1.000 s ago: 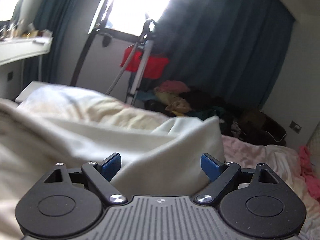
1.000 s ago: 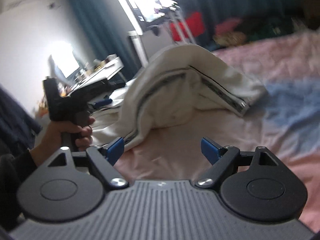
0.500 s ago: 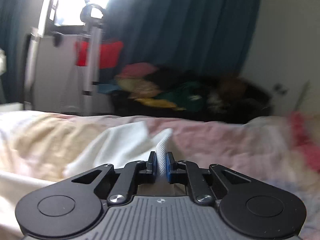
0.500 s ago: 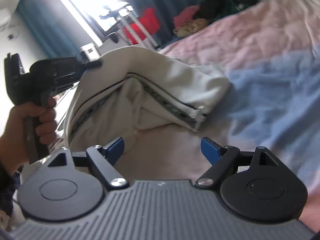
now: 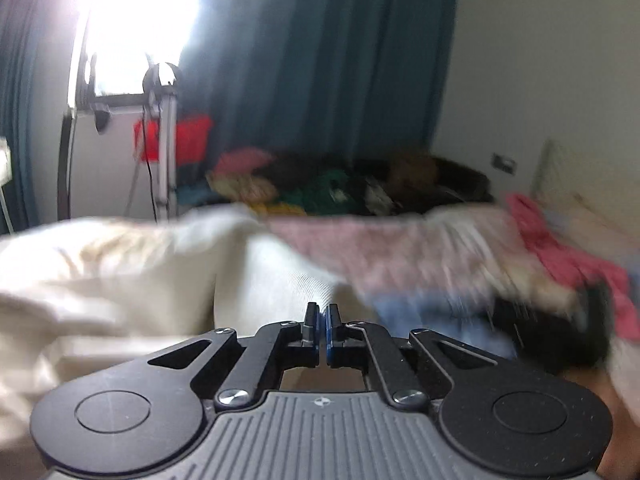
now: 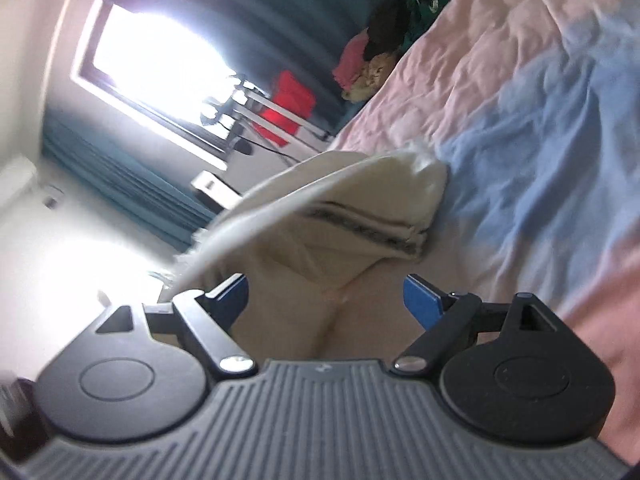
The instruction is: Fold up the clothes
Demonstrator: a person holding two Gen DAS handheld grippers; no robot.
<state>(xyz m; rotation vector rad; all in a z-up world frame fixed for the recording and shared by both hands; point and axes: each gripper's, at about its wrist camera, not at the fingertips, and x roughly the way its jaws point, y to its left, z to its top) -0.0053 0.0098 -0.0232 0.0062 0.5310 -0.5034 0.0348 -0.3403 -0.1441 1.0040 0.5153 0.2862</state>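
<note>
Left hand-held gripper (image 5: 322,322) stays clamped on white garment (image 5: 276,284).

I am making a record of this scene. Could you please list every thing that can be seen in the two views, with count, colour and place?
garment: one, cream white with a dark striped edge, lifted above the bed
bed cover: one, pink and blue, under the garment
curtain: one, dark teal, beside the window
window: one, bright white, back wall
pile of clothes: one, mixed pink, yellow, green and black, beyond the bed
red cloth: one, on the metal stand near the window
left hand-held gripper: one, black with blue pads, shut on the garment
right hand-held gripper: one, black with blue pads, open near the garment
</note>
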